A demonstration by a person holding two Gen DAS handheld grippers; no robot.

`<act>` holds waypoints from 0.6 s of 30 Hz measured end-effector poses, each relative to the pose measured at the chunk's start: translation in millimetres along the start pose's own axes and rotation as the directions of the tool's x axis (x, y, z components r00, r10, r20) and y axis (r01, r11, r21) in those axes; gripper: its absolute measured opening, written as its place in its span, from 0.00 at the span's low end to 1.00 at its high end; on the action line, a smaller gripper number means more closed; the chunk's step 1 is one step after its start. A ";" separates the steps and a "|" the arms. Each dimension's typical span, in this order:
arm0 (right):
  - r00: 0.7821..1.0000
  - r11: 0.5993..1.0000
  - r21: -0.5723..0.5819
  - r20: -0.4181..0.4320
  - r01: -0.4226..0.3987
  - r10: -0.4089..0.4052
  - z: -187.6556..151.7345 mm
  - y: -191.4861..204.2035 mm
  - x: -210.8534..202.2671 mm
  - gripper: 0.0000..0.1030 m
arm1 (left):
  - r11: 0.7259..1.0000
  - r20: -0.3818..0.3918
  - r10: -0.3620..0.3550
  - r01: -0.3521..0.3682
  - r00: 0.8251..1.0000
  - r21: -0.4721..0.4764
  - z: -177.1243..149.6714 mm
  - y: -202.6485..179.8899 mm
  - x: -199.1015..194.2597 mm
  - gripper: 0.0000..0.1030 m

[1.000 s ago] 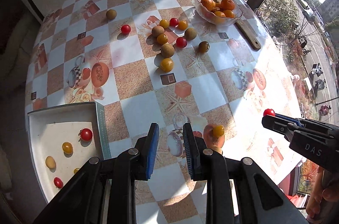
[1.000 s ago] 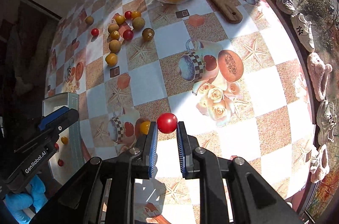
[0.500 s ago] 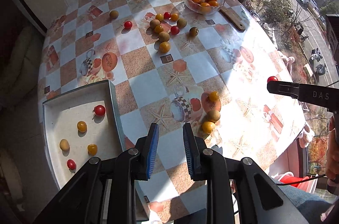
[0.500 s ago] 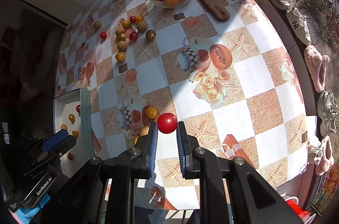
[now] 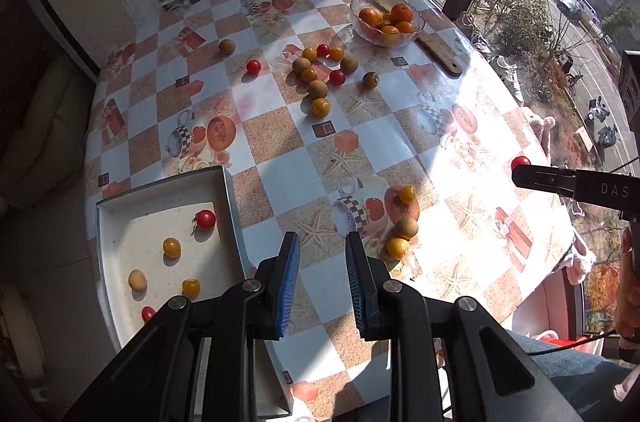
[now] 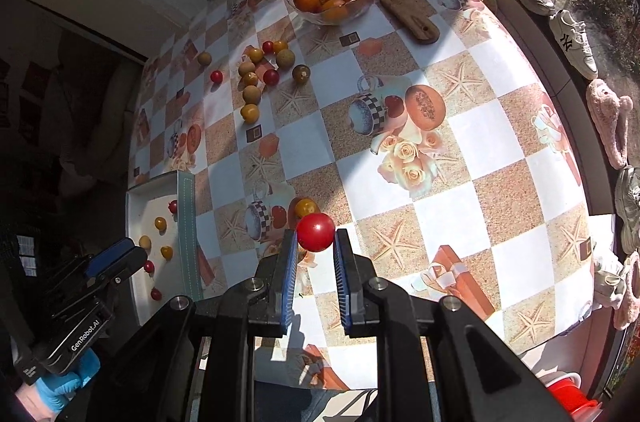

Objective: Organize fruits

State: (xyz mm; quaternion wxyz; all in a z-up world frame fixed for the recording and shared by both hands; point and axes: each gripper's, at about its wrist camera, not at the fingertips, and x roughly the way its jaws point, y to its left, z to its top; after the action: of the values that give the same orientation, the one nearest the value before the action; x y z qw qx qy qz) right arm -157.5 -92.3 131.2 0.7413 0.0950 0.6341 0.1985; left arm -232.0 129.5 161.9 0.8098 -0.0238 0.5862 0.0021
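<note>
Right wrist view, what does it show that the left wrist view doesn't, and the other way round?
Only the right wrist view shows the right gripper head-on, shut on the red tomato, plus the shoes by the window.

Only the left wrist view shows the left gripper head-on, open with nothing between its fingers, and the street outside.

Both show the white tray holding small fruits, the glass bowl of oranges, the fruits scattered on the table, and the held tomato.
</note>
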 end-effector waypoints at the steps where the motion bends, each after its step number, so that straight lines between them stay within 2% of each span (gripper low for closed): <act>1: 1.000 1.000 -0.002 0.003 -0.005 0.005 -0.6 -0.1 -1.4 0.19 | 1.000 0.004 0.000 0.000 1.000 0.001 -0.3 0.4 -0.7 0.25; 12: 1.000 0.999 -0.042 -0.026 0.003 -0.004 -1.5 10.1 1.6 0.19 | 0.998 0.053 -0.025 0.028 0.998 -0.058 -9.7 22.2 -16.2 0.25; 18: 0.999 0.996 -0.094 -0.049 0.002 -0.007 0.2 29.1 9.9 0.19 | 0.990 0.064 -0.035 0.043 0.997 -0.138 -21.5 48.3 -23.9 0.25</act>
State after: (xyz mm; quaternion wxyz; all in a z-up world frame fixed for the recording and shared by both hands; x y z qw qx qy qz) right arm -161.2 -61.8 133.7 0.7296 0.0535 0.6423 0.2287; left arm -261.3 177.5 176.1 0.8237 -0.0915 0.5589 0.0279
